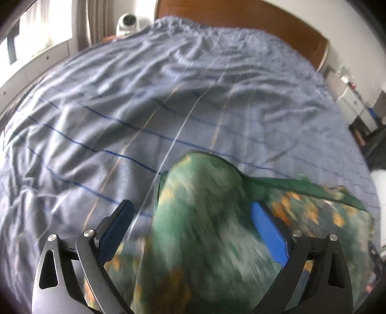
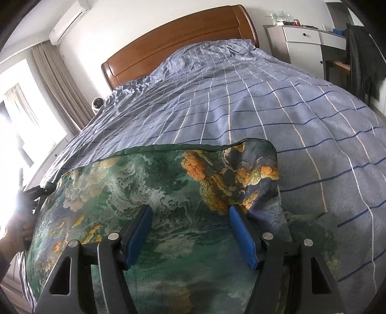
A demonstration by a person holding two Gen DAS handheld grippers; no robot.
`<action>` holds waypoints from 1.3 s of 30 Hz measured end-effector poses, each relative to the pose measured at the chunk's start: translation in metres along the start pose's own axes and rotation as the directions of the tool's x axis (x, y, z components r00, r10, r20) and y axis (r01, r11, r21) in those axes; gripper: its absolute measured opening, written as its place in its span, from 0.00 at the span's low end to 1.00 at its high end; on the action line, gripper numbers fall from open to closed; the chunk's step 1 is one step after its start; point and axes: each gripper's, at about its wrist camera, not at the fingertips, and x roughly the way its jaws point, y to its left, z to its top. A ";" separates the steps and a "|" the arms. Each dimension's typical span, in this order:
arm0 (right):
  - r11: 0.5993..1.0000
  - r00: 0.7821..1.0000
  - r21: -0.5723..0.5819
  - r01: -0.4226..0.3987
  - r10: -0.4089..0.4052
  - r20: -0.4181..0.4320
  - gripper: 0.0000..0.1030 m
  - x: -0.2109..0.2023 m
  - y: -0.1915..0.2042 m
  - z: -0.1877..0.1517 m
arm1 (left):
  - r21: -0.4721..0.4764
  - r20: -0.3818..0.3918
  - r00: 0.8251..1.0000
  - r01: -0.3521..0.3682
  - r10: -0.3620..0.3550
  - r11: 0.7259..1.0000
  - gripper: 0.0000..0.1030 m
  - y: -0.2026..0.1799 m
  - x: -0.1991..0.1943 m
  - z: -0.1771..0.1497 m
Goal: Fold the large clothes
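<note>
A large green garment (image 2: pixel 149 193) printed with orange and white flowers lies spread on the near part of the bed. My right gripper (image 2: pixel 190 209) hovers over its middle with the jaws apart and nothing pinched between the blue pads (image 2: pixel 241 231). In the left wrist view the garment (image 1: pixel 205 217) bulges up, blurred, between the fingers of my left gripper (image 1: pixel 191 204). Those jaws stand wide, with a gap showing beside the left pad (image 1: pixel 118 229). A hand (image 2: pixel 14 234) with that gripper shows faintly at the garment's left edge, washed out by window glare.
A blue checked duvet (image 2: pixel 241 96) covers the whole bed up to a wooden headboard (image 2: pixel 173 41). A white dresser (image 2: pixel 304 41) and a dark chair with clothing (image 2: pixel 359 60) stand far right. A small white fan (image 1: pixel 127 21) and curtained window (image 2: pixel 29 108) are left.
</note>
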 end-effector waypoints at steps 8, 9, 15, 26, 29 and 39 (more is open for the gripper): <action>0.998 0.988 0.007 0.063 -0.061 -0.141 0.66 0.004 0.006 0.026 | 0.244 -0.005 0.990 0.136 -0.139 0.960 0.96 -0.065 -0.076 -0.038; 0.996 0.986 -0.004 0.087 -0.087 -0.141 0.66 -0.003 0.011 0.031 | 0.252 -0.003 0.988 0.148 -0.152 0.956 0.96 -0.073 -0.079 -0.037; 0.998 0.999 -0.065 -0.016 0.014 -0.034 0.70 -0.094 0.047 0.027 | 0.252 0.010 0.980 0.192 -0.201 0.948 0.96 -0.134 -0.075 -0.025; 0.992 0.991 0.033 -0.123 0.124 -0.055 0.70 -0.179 0.043 -0.091 | 0.478 -0.082 0.992 0.127 -0.100 0.869 0.96 -0.184 -0.050 -0.107; 0.994 0.992 0.040 -0.104 0.106 -0.067 0.70 -0.191 0.035 -0.106 | 0.540 -0.036 0.994 0.103 -0.099 0.835 0.96 -0.181 -0.075 -0.142; 0.991 0.997 0.134 0.010 0.000 -0.073 0.71 -0.194 0.004 -0.129 | 0.560 -0.119 0.968 0.249 -0.221 0.790 0.96 -0.167 -0.152 -0.235</action>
